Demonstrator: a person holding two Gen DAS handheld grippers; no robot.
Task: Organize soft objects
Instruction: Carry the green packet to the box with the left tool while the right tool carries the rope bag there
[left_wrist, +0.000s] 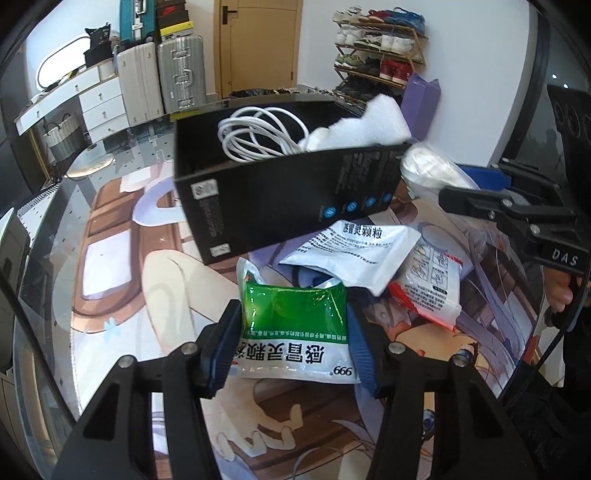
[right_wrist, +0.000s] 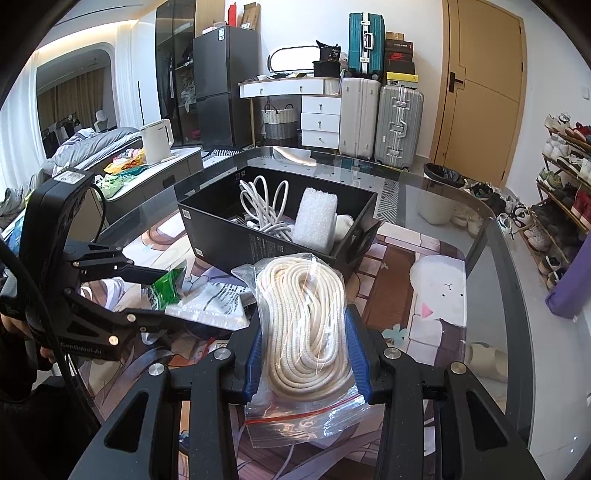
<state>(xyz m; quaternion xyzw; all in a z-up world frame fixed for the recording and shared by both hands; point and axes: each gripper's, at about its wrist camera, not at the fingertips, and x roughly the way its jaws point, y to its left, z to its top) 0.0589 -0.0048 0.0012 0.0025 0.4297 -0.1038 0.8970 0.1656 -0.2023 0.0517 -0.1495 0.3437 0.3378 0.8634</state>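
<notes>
Ahead of both tools sits the open black cardboard box (right_wrist: 273, 225), and it's already filling up: a coiled white cable (right_wrist: 264, 210), a white foam block (right_wrist: 316, 218) and a small white fluffy lump (right_wrist: 344, 224) are inside, so 3 items look sorted. Now the right gripper (right_wrist: 306, 350) has its blue pads pressed on a clear zip bag of cream rope (right_wrist: 306, 317), held up just short of the box, looking ready to go in. Meanwhile the left gripper (left_wrist: 291, 345) pinches a green-and-white medicine sachet (left_wrist: 295, 325) between its pads, low over the printed mat. Beyond its tips 2 more packets lie loose: a white printed sachet (left_wrist: 354, 251) and a red-edged white packet (left_wrist: 432, 288). By my count, 4 soft things remain outside.
</notes>
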